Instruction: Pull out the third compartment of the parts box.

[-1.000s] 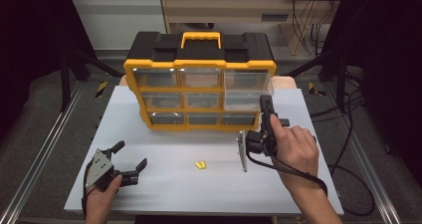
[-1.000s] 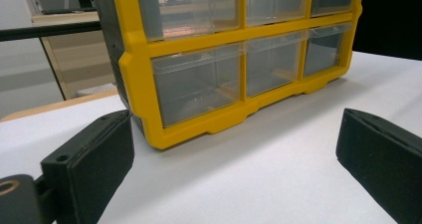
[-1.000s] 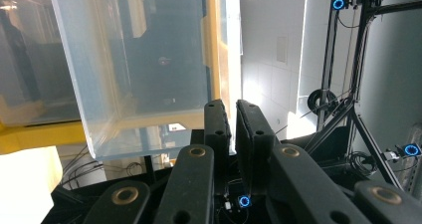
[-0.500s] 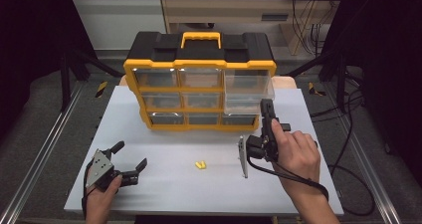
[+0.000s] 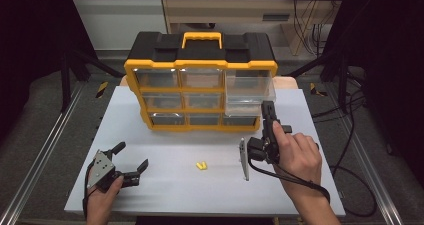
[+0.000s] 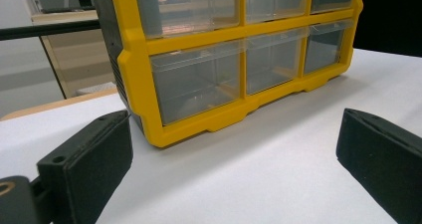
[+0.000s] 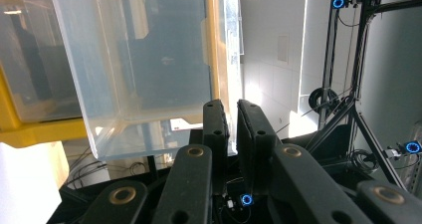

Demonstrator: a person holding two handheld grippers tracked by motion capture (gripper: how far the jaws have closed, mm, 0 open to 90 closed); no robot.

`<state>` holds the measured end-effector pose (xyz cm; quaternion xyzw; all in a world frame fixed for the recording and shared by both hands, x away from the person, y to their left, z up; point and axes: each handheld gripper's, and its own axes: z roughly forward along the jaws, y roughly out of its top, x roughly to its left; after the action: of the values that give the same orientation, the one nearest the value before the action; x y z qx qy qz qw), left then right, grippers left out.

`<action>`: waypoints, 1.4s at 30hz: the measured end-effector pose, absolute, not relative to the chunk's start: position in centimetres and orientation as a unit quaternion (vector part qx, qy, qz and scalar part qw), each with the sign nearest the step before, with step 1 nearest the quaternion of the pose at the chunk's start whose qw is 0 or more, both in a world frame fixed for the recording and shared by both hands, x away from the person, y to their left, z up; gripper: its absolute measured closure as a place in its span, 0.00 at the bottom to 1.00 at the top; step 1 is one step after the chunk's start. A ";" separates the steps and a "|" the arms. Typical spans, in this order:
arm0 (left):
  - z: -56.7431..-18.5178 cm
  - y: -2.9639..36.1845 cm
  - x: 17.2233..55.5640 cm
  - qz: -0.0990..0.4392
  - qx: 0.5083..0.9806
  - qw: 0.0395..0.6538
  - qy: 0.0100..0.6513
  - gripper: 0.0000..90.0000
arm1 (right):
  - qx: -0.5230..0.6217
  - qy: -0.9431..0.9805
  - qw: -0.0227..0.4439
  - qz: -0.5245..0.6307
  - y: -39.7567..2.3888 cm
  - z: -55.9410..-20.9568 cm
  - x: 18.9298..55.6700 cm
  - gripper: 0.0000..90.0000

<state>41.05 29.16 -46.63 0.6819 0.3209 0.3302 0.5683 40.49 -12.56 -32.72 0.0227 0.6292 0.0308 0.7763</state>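
The right claw (image 5: 268,110), clenched on the front lip of the half-drawn clear drawer (image 5: 248,92) just ahead of it, seems mid-pull, so next likely calls for a straight draw outward, while the left claw (image 5: 131,157) rests released on the tabletop (image 5: 190,195).

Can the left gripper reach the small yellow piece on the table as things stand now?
Probably yes. The left gripper has its jaws open with nothing between them, and only bare table lies between it and the yellow piece.
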 end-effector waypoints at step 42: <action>-46.7 30.2 40.9 0.341 0.676 0.562 0.333 0.01 | 0.417 0.692 0.447 0.383 -17.9 -41.8 43.7 0.10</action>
<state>40.87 30.16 -46.73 0.6765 0.3330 0.3406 0.5616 43.67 -17.88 -41.81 0.4171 0.6925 0.3832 0.4468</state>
